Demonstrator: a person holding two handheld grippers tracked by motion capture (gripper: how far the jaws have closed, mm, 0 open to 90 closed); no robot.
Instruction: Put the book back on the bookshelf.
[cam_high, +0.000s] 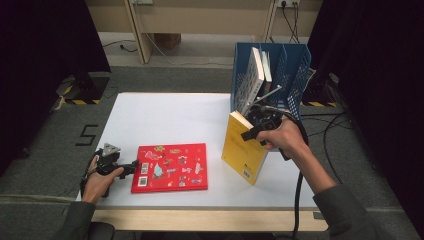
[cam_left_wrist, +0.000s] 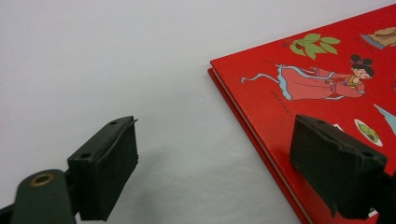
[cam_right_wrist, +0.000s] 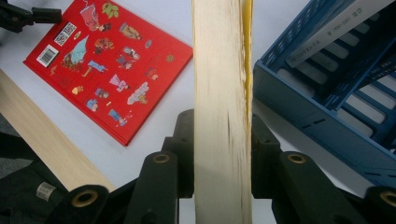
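Now the right gripper (cam_high: 253, 131) clamps the thick yellow paperback book (cam_high: 244, 148), standing upright on the white table (cam_high: 165, 117) just beside the blue plastic file rack (cam_high: 290, 62). Next (I judge) it must lift it into a slot. The left gripper (cam_left_wrist: 212, 165) waits with jaws apart at the flat red picture book (cam_left_wrist: 322, 88).

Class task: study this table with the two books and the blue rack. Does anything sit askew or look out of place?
The yellow book stands tilted on one lower corner beside the blue rack, upright only because the right gripper clamps its page edge. The red book lies flat, slightly skewed to the table edge. Books in the rack lean.
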